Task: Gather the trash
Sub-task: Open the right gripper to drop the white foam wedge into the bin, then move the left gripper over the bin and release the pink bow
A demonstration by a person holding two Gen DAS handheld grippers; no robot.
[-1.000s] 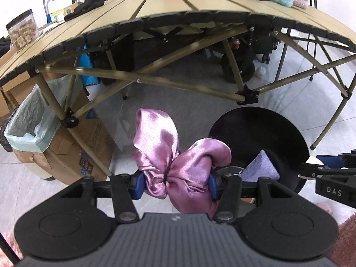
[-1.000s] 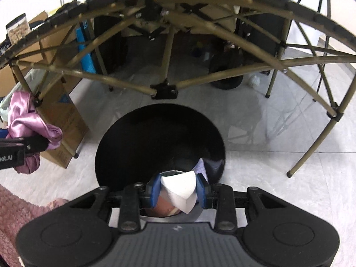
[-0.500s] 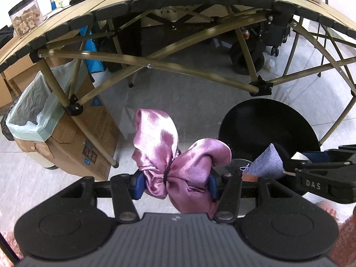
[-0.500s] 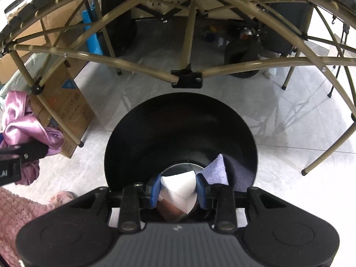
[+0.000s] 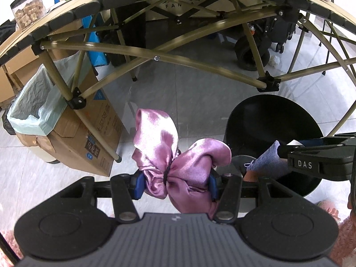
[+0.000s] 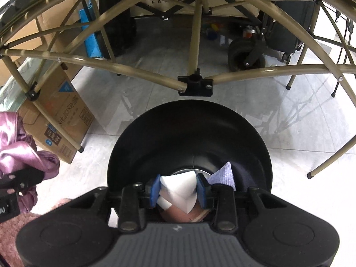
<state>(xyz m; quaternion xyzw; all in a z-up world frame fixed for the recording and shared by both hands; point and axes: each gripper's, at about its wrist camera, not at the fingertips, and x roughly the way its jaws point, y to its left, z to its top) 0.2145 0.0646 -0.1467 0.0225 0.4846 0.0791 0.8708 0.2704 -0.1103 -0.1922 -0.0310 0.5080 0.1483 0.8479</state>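
Over the black bin (image 6: 189, 133), right fingers (image 6: 202, 190) easing apart around white paper (image 6: 178, 189); left fingers (image 5: 139, 185) clamping pink satin (image 5: 173, 155).

Bright, even indoor light is flooding both views, bouncing off the pale tiled floor (image 6: 289, 120), which is mirroring faint streaks and leg shadows. The satin cloth (image 5: 175, 155) is throwing white glare. Fisheye distortion is bending the frame tubes (image 5: 200, 60) into arcs, the corners are vignetting to black, and the bin's interior (image 6: 189, 138) is swallowing detail.
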